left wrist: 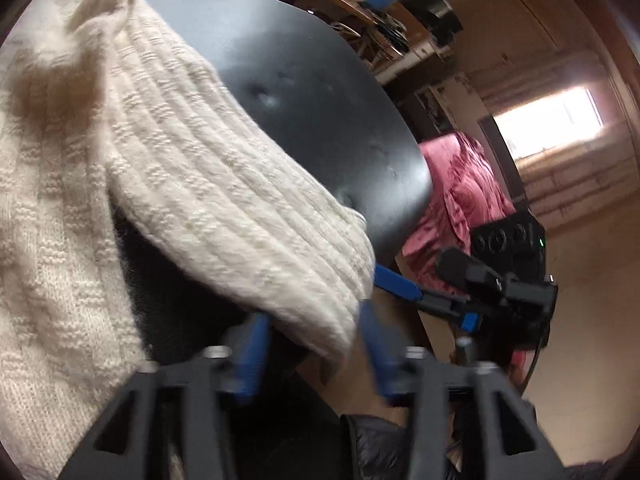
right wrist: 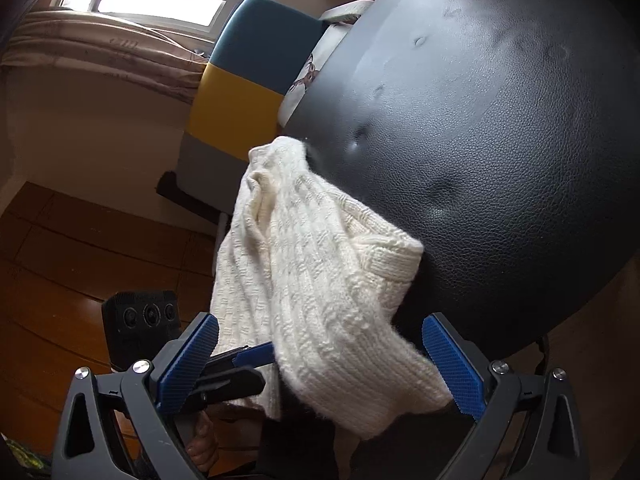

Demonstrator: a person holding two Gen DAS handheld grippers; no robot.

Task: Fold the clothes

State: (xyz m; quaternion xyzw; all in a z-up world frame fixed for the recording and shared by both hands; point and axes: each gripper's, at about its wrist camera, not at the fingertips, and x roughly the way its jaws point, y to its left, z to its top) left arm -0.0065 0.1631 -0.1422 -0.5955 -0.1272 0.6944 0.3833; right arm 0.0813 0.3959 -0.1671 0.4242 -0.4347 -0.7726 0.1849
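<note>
The cream ribbed knit sweater (right wrist: 320, 280) hangs off the black leather desk (right wrist: 500, 140). Its hem sits between my left gripper (left wrist: 312, 344) fingers, blurred but seemingly pinching it for lifting. My right gripper (right wrist: 320, 368) fingers gape wide around the cloth, gripping nothing.

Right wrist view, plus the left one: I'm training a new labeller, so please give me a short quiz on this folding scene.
1. True or false: the cream sweater lies wholly flat on the black leather surface.
2. The right hand-held gripper is: A) wide open, with the sweater between its fingers; B) clamped shut on the sweater; C) out of view.
3. Fill in: in the left wrist view, the crumpled cloth beyond the surface is coloured ___.

Key: 1 false, since part of the sweater hangs over the edge; 2 A; 3 pink.
</note>
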